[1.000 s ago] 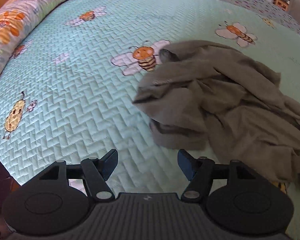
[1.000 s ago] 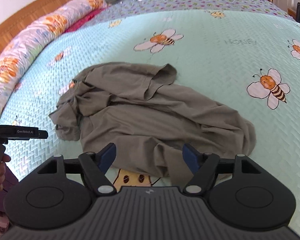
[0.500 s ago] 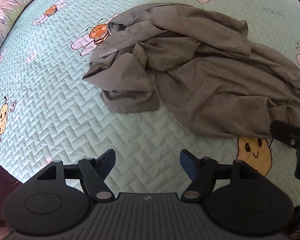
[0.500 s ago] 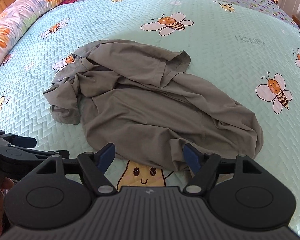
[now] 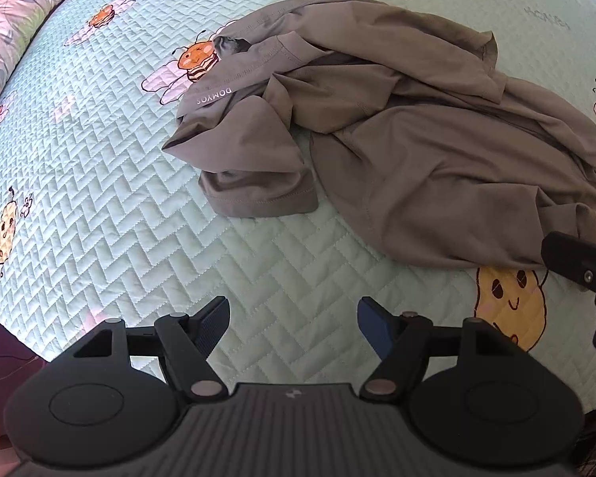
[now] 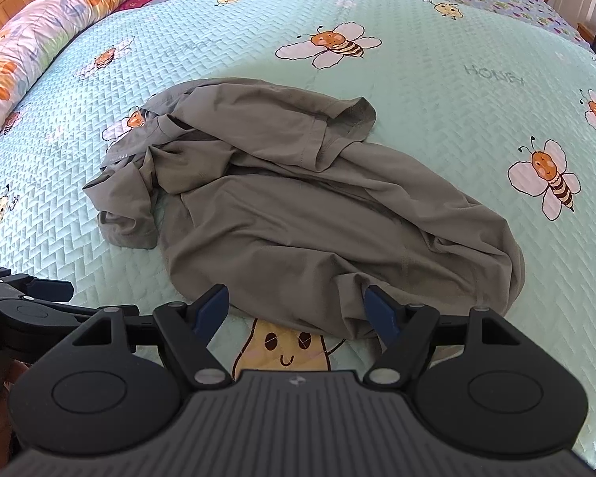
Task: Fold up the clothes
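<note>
1. On the bed [image 6: 437,91], near its front edge, the grey shirt [image 6: 298,218] lies as a crumpled heap, not folded: layers overlap at random, creases run unevenly, and no squared outline shows.
2. At the shirt's left end, a sleeve [image 5: 258,187] lies bunched, doubled under itself, with a printed band just behind it. Toward the right, the body spreads in loose folds to a rounded right end.
3. Long axis: it runs roughly left to right along the bed's front edge. The sleeve and neck parts point to the left; the body trails to the right.
4. Judgement: the whole fold remains. The shirt would need spreading flat before any fold line can be set.
5. Left claw [image 5: 292,318]: wide, empty, above bare quilt, short of the shirt.
6. Right claw [image 6: 296,310]: wide, empty, fingertips at the shirt's front hem, gripping nothing.
</note>
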{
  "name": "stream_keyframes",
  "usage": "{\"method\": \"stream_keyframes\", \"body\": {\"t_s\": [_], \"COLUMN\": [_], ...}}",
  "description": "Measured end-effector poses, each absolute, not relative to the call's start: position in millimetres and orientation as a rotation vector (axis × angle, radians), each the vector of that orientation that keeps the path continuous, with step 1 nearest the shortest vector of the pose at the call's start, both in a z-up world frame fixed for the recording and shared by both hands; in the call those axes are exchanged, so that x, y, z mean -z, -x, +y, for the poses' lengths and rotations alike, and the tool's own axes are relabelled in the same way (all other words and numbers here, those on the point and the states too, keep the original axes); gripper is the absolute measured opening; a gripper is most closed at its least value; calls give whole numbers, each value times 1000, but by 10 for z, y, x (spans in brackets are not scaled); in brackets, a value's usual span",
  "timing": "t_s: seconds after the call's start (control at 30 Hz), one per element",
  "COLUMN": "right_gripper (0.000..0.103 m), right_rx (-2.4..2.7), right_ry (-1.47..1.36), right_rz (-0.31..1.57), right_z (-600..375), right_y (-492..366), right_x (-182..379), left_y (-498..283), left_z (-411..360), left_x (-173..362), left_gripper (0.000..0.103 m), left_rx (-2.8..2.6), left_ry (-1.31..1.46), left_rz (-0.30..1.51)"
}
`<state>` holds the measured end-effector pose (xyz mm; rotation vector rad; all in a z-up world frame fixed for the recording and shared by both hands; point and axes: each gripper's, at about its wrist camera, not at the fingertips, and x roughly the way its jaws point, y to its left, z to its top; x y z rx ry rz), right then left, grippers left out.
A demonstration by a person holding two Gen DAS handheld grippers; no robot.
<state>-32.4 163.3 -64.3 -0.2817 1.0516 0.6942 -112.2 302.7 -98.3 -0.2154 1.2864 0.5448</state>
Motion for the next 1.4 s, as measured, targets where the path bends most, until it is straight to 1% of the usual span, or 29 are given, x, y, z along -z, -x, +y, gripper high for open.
{"method": "stream_keyframes", "body": {"t_s": [0.33, 0.43, 0.53, 0.57, 0.63, 0.7, 0.93, 0.97, 1.0, 1.03, 1.07, 1.1, 1.13, 1.23, 1.4], "right_gripper": [75, 75, 75, 76, 80, 81, 81, 79, 76, 69, 44, 14, 5, 3, 3], "right_rx": [-723, -733, -795, -809, -820, -820, -905, -913, -919, -923, -934, -941, -944, -915, -808], "right_ry": [235, 217, 202, 219, 287, 335, 424, 458, 494, 516, 522, 498, 462, 367, 234], "right_rz": [1032, 1024, 834, 760, 656, 616, 625, 631, 638, 648, 668, 687, 704, 696, 608], "right_z": [1589, 1571, 1504, 1506, 1593, 1738, 2292, 2369, 2442, 2485, 2516, 2523, 2518, 2443, 2135], "right_y": [296, 286, 333, 343, 296, 172, -264, -290, -302, -309, -336, -379, -425, -558, -884], "right_x": [695, 714, 617, 590, 600, 659, 1054, 1119, 1188, 1240, 1270, 1266, 1248, 1090, 712], "left_y": [1125, 1188, 1308, 1325, 1339, 1335, 1427, 1451, 1464, 1474, 1486, 1499, 1505, 1518, 1519], "left_z": [3060, 3059, 3128, 3171, 3270, 3361, 3600, 3631, 3651, 3666, 3680, 3694, 3711, 3738, 3696], "left_x": [1027, 860, 665, 648, 645, 694, 856, 874, 890, 902, 912, 923, 935, 976, 954], "left_gripper": [74, 73, 73, 73, 73, 73, 73, 73, 73, 73, 73, 73, 73, 73, 73], "left_rx": [-542, -518, -544, -561, -597, -615, -637, -640, -643, -646, -650, -654, -656, -667, -648], "left_ry": [232, 239, 232, 234, 243, 255, 299, 301, 302, 305, 308, 312, 316, 327, 317], "left_rz": [1277, 1135, 945, 924, 909, 929, 989, 994, 997, 1001, 1004, 1008, 1011, 1024, 1012]}}
